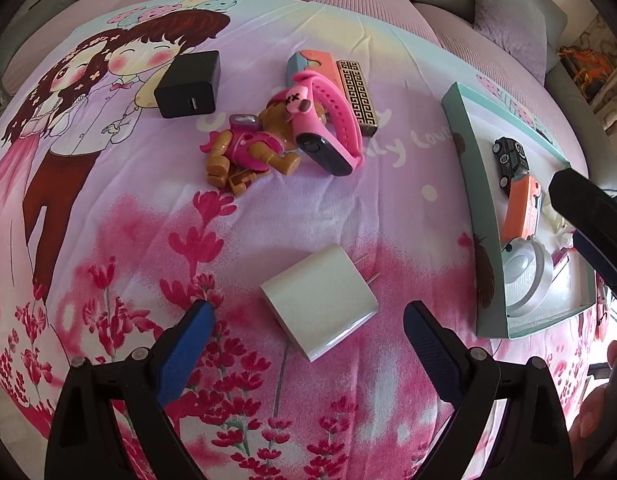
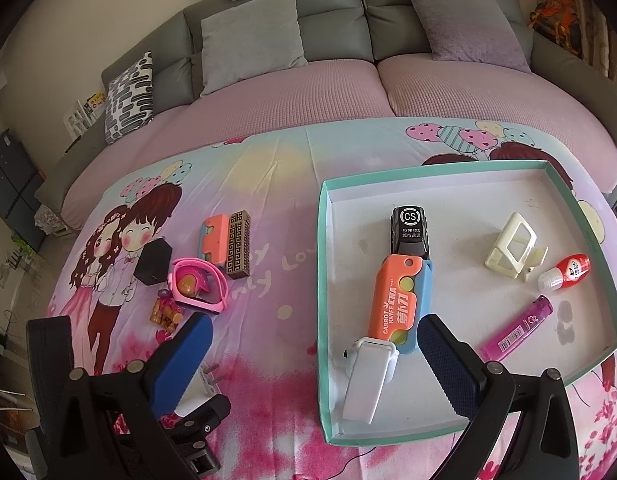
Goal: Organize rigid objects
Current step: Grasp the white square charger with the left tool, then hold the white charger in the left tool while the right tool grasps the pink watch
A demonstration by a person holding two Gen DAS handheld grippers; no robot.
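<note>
Left claw (image 1: pixel 308 322) spread wide, empty, straddling the white charger (image 1: pixel 319 303) at lower centre, lined up for a pickup. Right claw (image 2: pixel 314 334) also apart, clamped on nothing, poised over the tray (image 2: pixel 323 280) at right, where sorted items collect. Unsorted toys clustered upper centre on the bed.

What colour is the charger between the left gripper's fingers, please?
White charger, clearest in the left wrist view.

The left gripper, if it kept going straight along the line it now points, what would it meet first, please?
Most likely the white charger. It lies on the printed bedsheet between the open fingers of the left gripper, untouched by either. Depth is hard to judge through the fisheye, but nothing else appears to lie in between.
</note>
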